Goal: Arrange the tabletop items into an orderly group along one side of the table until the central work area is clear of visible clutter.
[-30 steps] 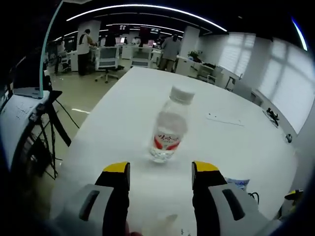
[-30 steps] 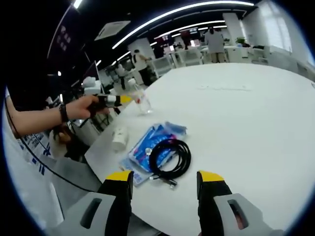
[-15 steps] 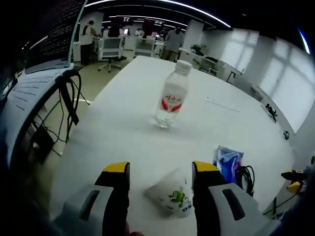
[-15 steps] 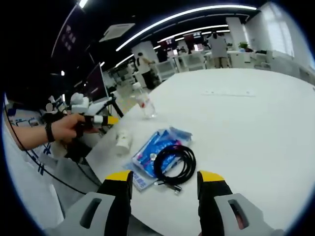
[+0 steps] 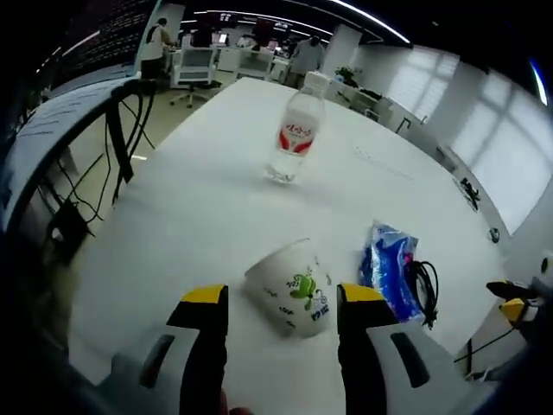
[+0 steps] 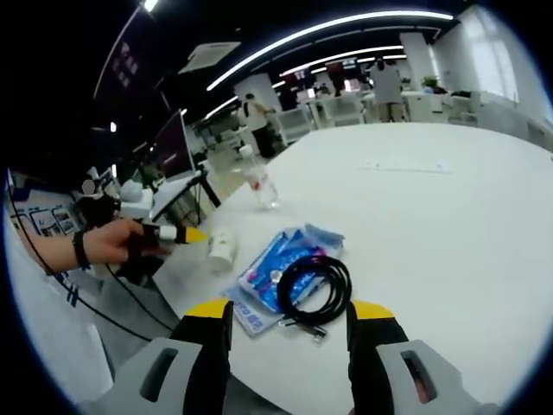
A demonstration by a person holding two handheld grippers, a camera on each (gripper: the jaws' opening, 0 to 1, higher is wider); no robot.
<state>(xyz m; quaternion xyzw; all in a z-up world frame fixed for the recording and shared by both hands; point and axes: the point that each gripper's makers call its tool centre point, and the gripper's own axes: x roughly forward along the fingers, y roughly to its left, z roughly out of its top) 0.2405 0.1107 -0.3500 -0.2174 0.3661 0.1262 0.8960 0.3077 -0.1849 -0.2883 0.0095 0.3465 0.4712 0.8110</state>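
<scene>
A: Which step was in hand?
B: The paper cup (image 5: 288, 287), lying on its side near the table (image 5: 207, 181) edge, was lined up between the wide-open left gripper (image 5: 281, 304). It needed closing on.
A: And the containers?
B: The water bottle (image 5: 294, 138) stood capped; little water was seen inside. The right gripper (image 6: 288, 316) was wide too, holding nothing.

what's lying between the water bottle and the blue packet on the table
In the left gripper view, bare white tabletop separates the water bottle from the blue packet. The tipped paper cup lies nearer the camera, off that line, just ahead of the left gripper.
</scene>
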